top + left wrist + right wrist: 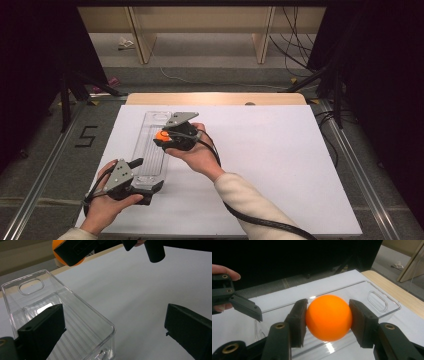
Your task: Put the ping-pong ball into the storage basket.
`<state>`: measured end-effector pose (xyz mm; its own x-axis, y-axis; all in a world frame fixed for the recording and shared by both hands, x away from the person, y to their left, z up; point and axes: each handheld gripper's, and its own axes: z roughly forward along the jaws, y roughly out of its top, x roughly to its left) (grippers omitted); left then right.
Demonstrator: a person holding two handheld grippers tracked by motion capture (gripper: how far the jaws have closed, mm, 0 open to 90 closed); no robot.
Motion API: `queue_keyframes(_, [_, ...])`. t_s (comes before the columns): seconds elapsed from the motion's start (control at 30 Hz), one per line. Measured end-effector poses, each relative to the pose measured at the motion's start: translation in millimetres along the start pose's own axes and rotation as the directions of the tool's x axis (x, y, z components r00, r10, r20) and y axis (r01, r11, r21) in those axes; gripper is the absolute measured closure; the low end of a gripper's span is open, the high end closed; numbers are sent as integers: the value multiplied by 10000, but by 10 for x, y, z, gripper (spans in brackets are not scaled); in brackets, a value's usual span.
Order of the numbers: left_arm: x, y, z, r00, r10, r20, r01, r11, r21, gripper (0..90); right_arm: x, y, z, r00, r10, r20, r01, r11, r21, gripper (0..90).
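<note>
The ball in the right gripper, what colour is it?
Plain orange, no markings. The ball shows best in the right gripper view, clamped between the pads.

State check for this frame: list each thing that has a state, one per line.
Orange ball: clamped between the right gripper's jaws, held above the tray.
Right gripper: shut on the ball.
Left gripper: jaws open, nothing between them, at the tray's near end.
Clear plastic tray: upright on the white table, empty.
</note>
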<state>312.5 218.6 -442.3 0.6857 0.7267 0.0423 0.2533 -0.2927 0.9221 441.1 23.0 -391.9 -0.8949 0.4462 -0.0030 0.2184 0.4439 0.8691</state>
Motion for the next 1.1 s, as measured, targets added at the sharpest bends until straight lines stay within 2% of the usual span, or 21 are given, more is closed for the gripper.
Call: queue_keyframes(1.1, [1, -2, 0, 10000, 51, -35, -51, 10000, 19, 30, -30, 67, 169, 9999, 104, -30, -104, 9999, 126, 513])
